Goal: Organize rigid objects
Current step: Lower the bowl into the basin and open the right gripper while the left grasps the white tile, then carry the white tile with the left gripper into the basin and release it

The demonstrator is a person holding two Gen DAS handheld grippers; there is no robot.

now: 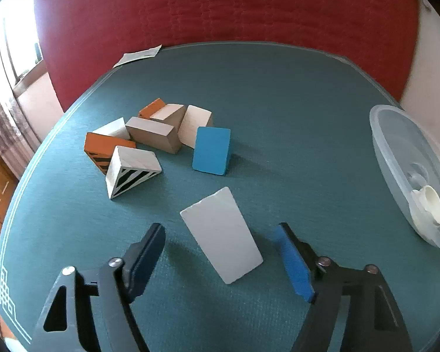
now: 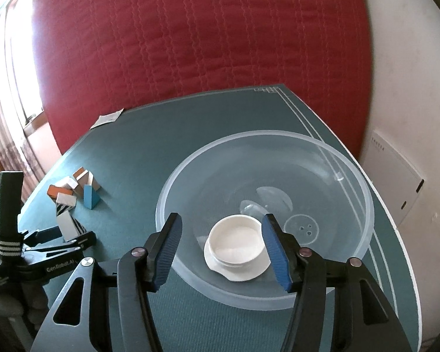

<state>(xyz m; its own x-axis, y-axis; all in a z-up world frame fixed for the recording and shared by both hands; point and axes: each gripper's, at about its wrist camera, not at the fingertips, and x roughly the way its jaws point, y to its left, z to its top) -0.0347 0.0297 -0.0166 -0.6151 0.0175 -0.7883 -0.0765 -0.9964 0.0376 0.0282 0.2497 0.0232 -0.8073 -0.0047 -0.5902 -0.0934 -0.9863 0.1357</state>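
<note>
Left wrist view: looked down over a teal table mat (image 1: 278, 117) backed by a red quilted cushion (image 1: 220, 8). Left gripper (image 1: 220, 234) spread wide, dark pad on one side and blue pad on the other, holding nothing. Between the two fingers, touching neither, lay a white block (image 1: 221, 236), flat face up, long axis running diagonally from near right to far left. Just beyond it stood a blue wedge (image 1: 211, 149), its broad face sloped toward the camera. Farther left, clustered a heap of blocks (image 1: 149, 135): orange, plain wood and white pieces, jumbled at mixed angles, several touching. At the front of the heap, tipped on its side, sat a white prism with black stripes (image 1: 132, 173). At the right edge, showed part of a clear plastic bowl (image 1: 396, 158) with a white cup (image 1: 431, 208) inside. A paper slip (image 1: 138, 55) at the far rim of the mat.

Right wrist view: right gripper (image 2: 221, 246) also spread wide and empty, poised over the near rim of the clear plastic bowl (image 2: 190, 164). Inside the bowl, rested the white cup (image 2: 234, 240), mouth up, on a white saucer-like base; nothing else clearly in it. At far left, appeared the left gripper (image 2: 70, 234) straddling the white block (image 2: 66, 226), with the block heap (image 2: 73, 187) beyond.
</note>
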